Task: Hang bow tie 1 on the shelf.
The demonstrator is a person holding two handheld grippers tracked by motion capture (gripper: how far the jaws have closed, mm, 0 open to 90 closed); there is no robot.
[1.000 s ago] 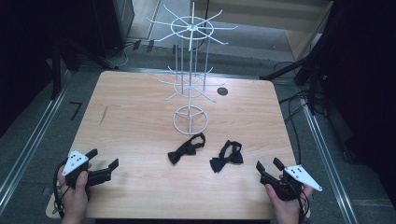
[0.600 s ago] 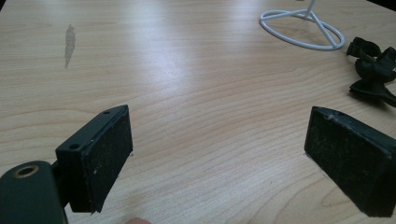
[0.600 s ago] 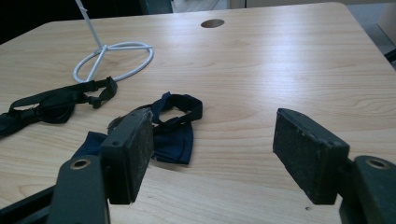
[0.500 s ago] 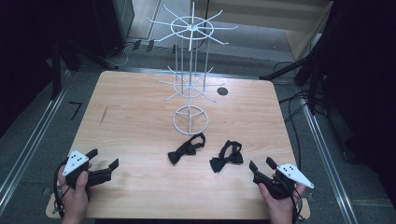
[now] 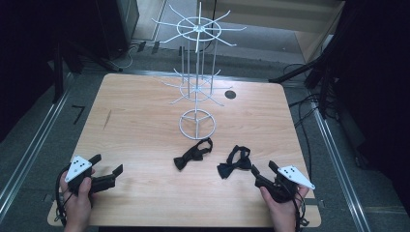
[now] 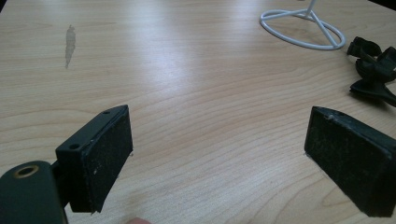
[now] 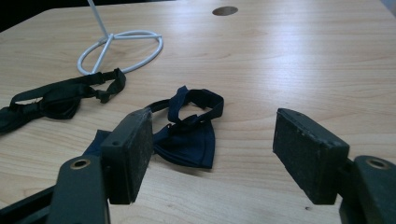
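The pale wooden table top (image 5: 145,121) shows a light beech-like grain of fine brown streaks, with 1 darker grey smear (image 6: 70,39) on it and a small round dark hole (image 5: 230,94) near the far edge. The thin wire display stand (image 5: 197,87) is plain white — ring base, post and spokes alike. Of the 2 fabric bow ties, the nearer-centre black bow tie (image 5: 193,153) is solid black, and the dark navy bow tie (image 7: 187,135) is a deep unpatterned blue. Both 2-jaw grippers — left gripper (image 5: 107,177), right gripper (image 5: 263,171) — are black with speckled dark pads (image 7: 308,149), each topped by a light grey 3-cornered plate (image 5: 79,167) dotted with small dark marks.
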